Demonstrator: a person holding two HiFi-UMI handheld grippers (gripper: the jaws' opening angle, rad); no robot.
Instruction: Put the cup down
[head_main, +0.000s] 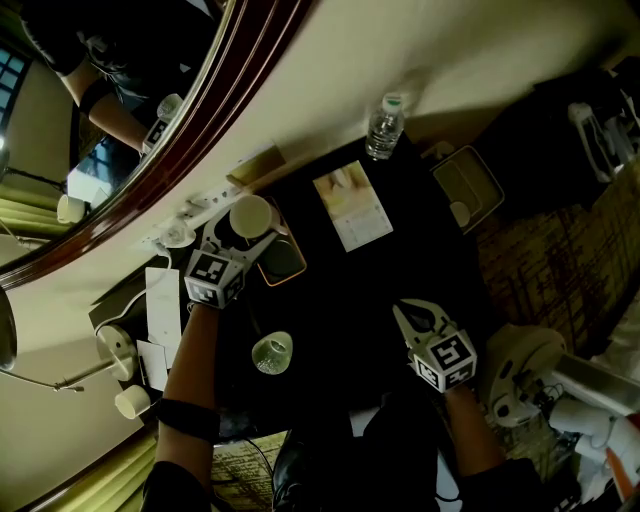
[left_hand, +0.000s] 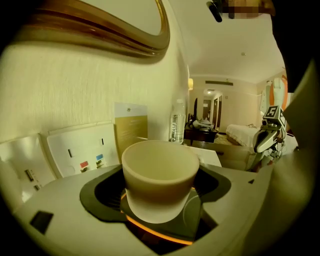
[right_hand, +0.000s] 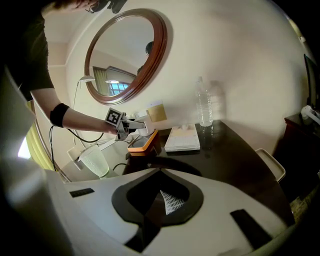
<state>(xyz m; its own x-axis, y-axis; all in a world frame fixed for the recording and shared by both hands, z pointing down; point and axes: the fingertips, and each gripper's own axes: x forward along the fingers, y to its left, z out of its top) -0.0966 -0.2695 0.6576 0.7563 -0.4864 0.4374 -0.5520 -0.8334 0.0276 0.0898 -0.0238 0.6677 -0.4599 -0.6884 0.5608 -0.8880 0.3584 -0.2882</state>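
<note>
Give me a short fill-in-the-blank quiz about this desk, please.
Beneath the cup between the left tongs lies a tray with an ___ rim.
The right tongs hold ___.
The water bottle stands ___.
Missing words: orange; nothing; upright.

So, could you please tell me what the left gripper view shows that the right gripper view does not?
Only the left gripper view shows the cream cup plainly, standing between the left claw's parted jaws, with a bed beyond. Only the right gripper view shows the clear glass, the person's forearm and the right claw, shut and empty. Both share the water bottle, the orange-rimmed tray and the gold card.
</note>
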